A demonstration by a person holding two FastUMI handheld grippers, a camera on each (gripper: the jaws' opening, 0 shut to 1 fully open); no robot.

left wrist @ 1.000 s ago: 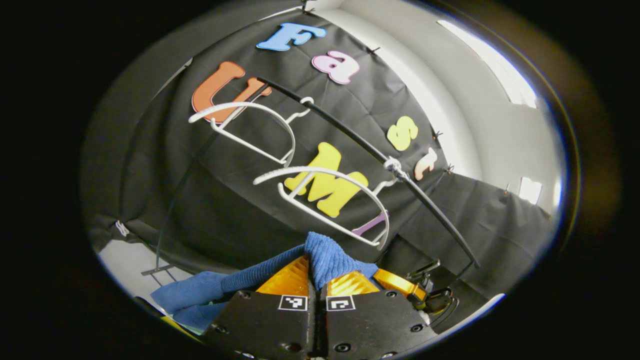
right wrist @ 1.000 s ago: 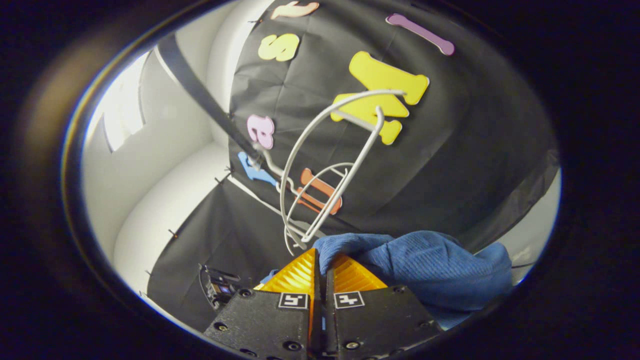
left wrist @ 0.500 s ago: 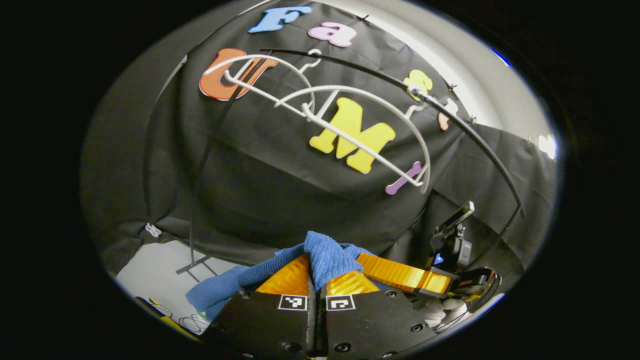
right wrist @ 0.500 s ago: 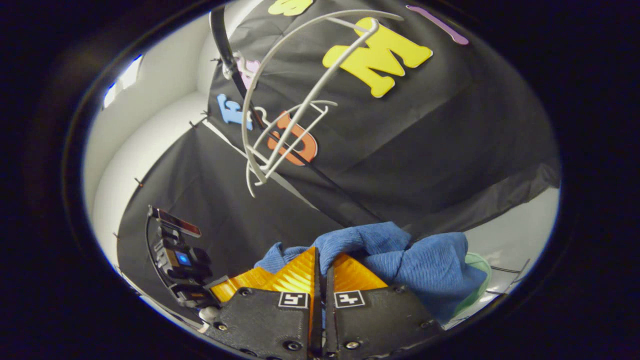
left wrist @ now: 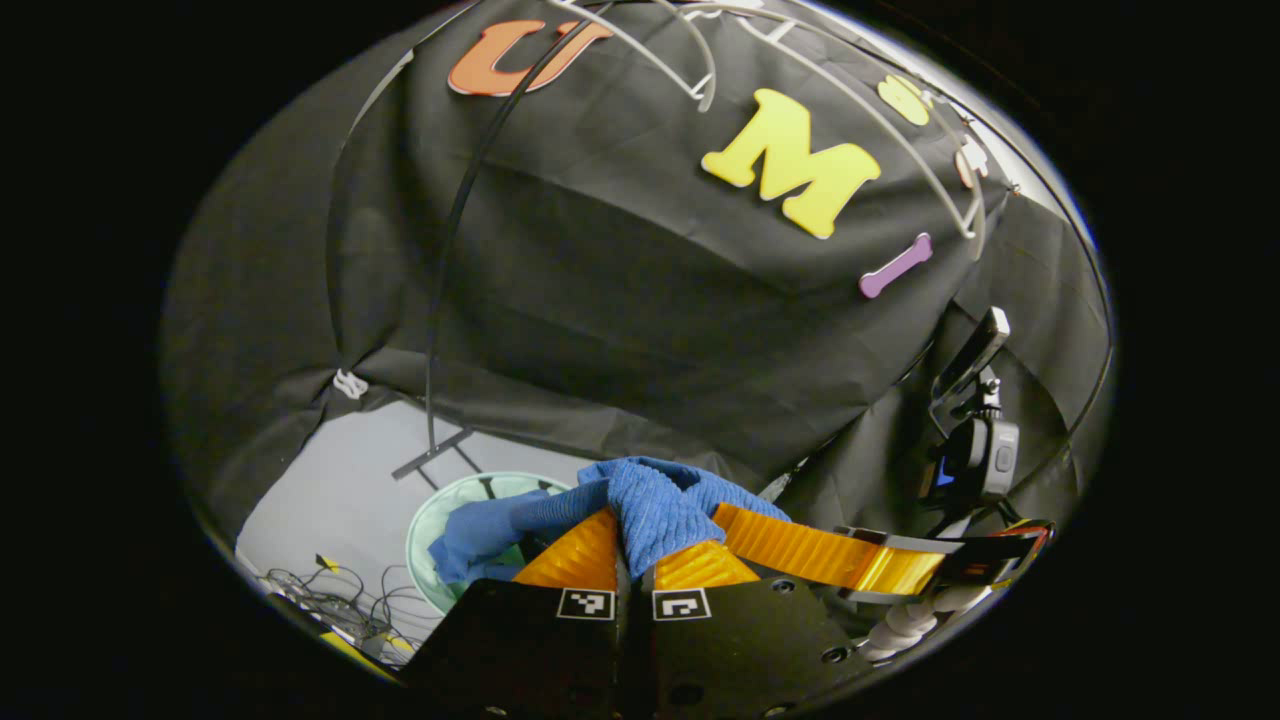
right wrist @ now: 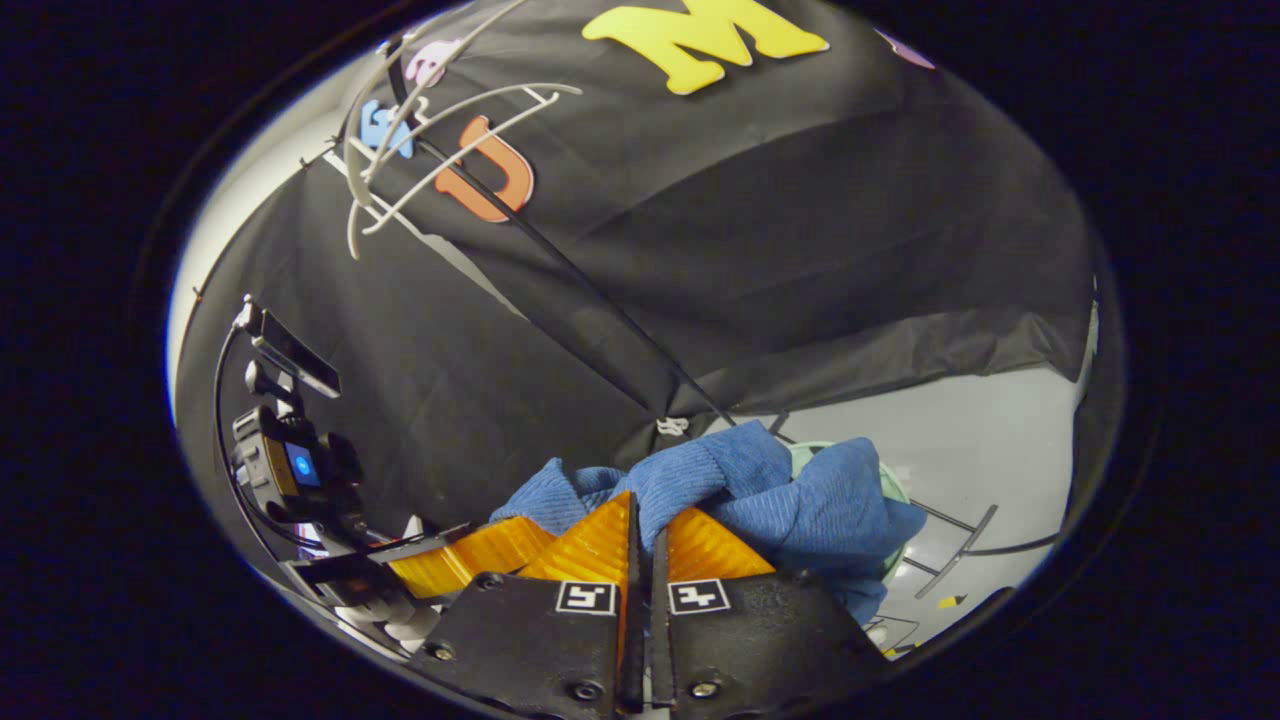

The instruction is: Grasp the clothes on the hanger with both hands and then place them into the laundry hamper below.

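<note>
A blue ribbed garment (left wrist: 640, 505) is pinched between the fingers of my left gripper (left wrist: 634, 548), which is shut on it. Its loose end hangs over the pale green laundry hamper (left wrist: 436, 507) on the floor below. In the right gripper view the same blue garment (right wrist: 790, 500) bunches over my right gripper (right wrist: 640, 530), also shut on the cloth, and hides most of the hamper (right wrist: 893, 492). The two grippers sit close together: the right gripper (left wrist: 830, 548) shows beside my left one, and the left gripper (right wrist: 470, 548) beside my right one. White bare hangers (left wrist: 850, 90) hang high above.
The black rail (left wrist: 455, 220) and stand of the clothes rack rise from the grey floor (left wrist: 320, 490). Its foot (right wrist: 965, 545) lies near the hamper. Cables (left wrist: 330, 600) lie on the floor at the lower left. White hangers (right wrist: 420, 150) sit at the upper left.
Both grippers have dropped down with the blue garment, away from the hangers, which slid toward the top of both views. The green hamper and floor have come into sight below.
</note>
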